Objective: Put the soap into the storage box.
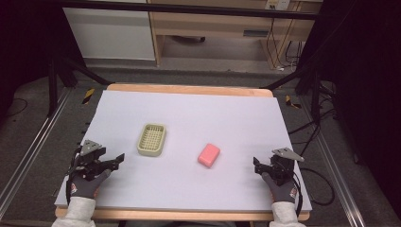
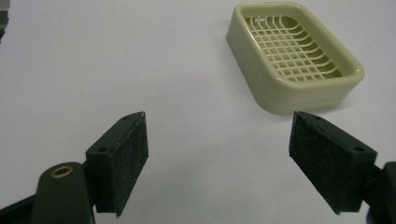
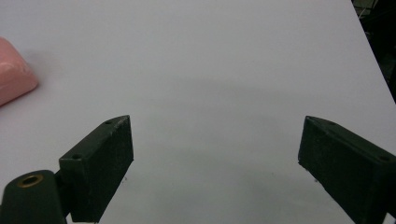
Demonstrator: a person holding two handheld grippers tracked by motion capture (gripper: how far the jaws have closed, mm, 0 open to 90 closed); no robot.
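A pale green soap dish [image 1: 152, 139] with a grid floor sits left of the table's middle; it stands empty in the left gripper view [image 2: 293, 56], ahead and to the right of the jaws. A pink soap bar [image 1: 209, 155] lies right of it, and its edge shows at the far left of the right gripper view [image 3: 13, 77]. My left gripper [image 1: 118, 160] rests near the table's left edge, open [image 2: 217, 156] with nothing between its jaws. My right gripper [image 1: 257, 166] sits near the right edge, also open [image 3: 215, 168] and empty.
The white table cover [image 1: 189, 118] lies over a wooden top. Metal rails run along the floor on both sides. A wooden desk [image 1: 213, 28] and cables stand beyond the far edge.
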